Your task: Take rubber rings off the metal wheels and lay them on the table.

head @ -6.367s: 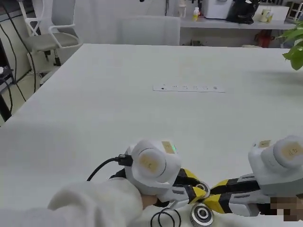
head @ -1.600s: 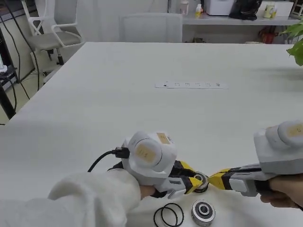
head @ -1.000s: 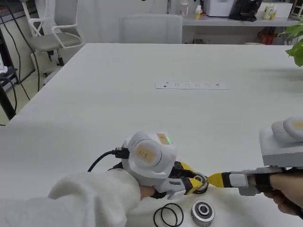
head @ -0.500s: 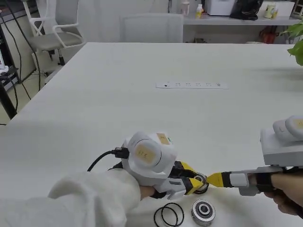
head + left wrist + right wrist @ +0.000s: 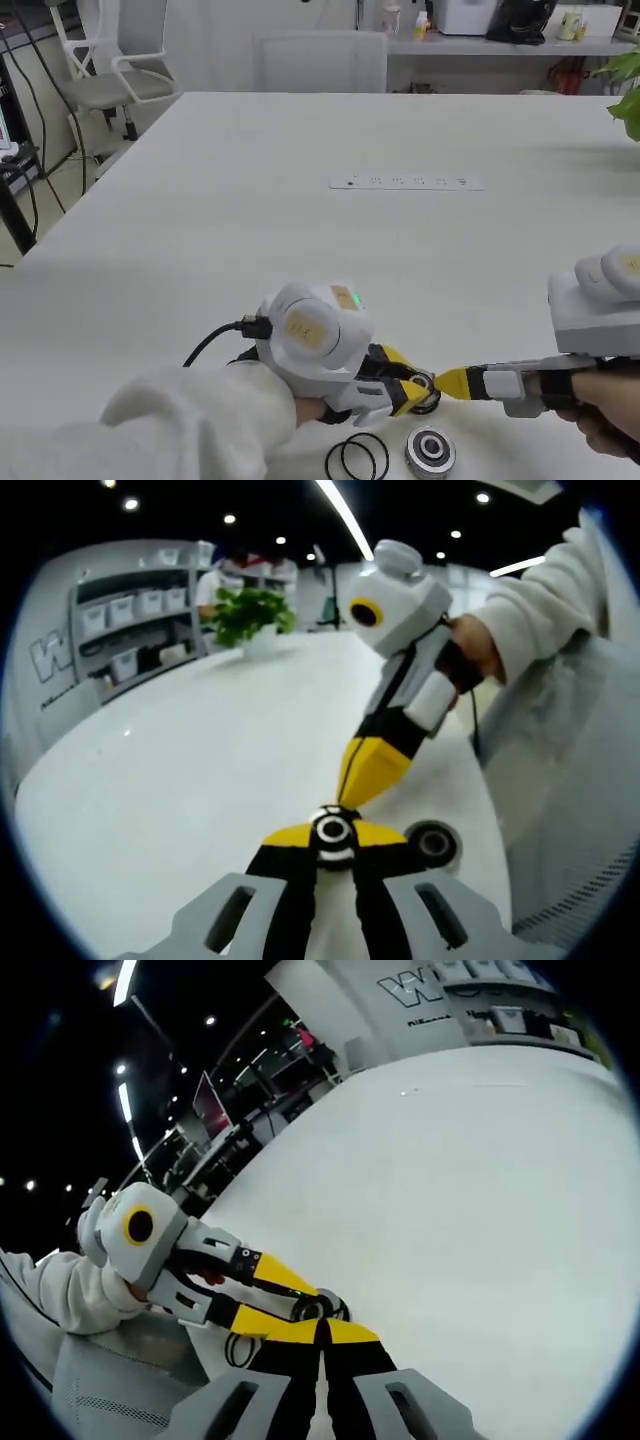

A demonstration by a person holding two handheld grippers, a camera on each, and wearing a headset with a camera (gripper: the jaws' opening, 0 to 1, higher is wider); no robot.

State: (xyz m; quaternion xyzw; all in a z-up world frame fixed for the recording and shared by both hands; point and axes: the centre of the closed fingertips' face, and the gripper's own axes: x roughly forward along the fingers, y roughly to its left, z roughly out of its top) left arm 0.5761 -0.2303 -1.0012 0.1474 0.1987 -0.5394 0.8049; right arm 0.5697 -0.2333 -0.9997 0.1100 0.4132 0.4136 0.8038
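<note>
Comparing with half a second before, we find both tools unmoved. The left tool [image 5: 408, 388] clamps a metal wheel [image 5: 333, 832] near the front edge of the bench [image 5: 300, 200]. The right tool [image 5: 320, 1328], jaws pressed together, touches the wheel's rim. A second wheel [image 5: 430, 450] and two rubber rings [image 5: 355, 458] lie on the bench nearby. Of the wall lettering [image 5: 400, 985] we can read only "W".

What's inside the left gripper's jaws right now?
A metal wheel, clamped between the left gripper's yellow tips with its hub facing the left gripper view. The right gripper's shut tips meet it from the far side. The tips cover the wheel's rim, so what sits around it cannot be told.
</note>
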